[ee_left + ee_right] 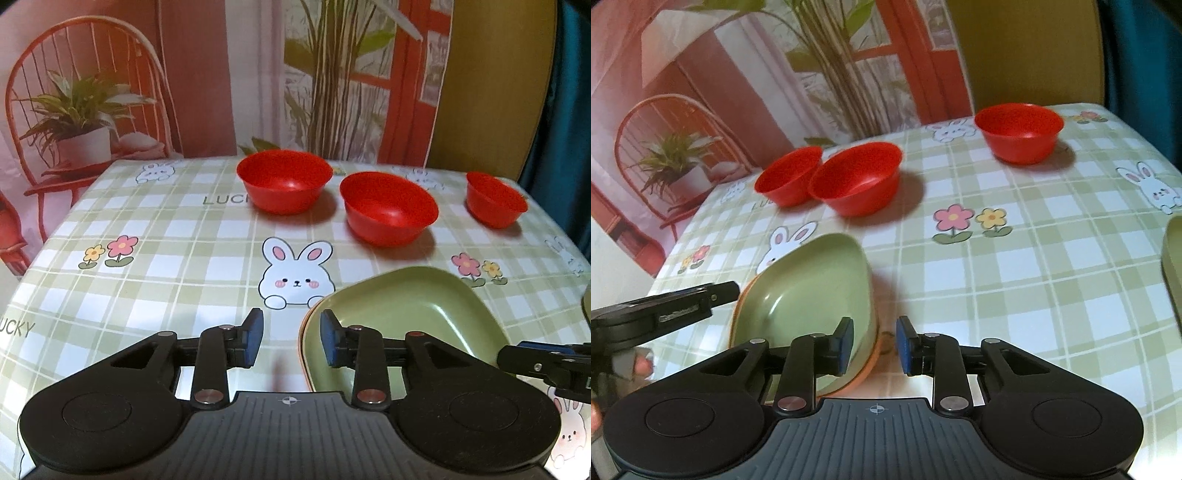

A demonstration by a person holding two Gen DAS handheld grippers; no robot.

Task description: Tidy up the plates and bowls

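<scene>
I hold my left tool (291, 338) and right tool (874, 345) apart, straddling opposite rims of the green plate (410, 314) to steady it; three red bowls (388, 206) wait beyond it on the worktop (147, 236).

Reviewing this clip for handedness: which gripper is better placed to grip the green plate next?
Probably either, slightly the right gripper: it is open with the green plate rim already between its fingers. The left gripper, also open, has one finger over the rim.
</scene>
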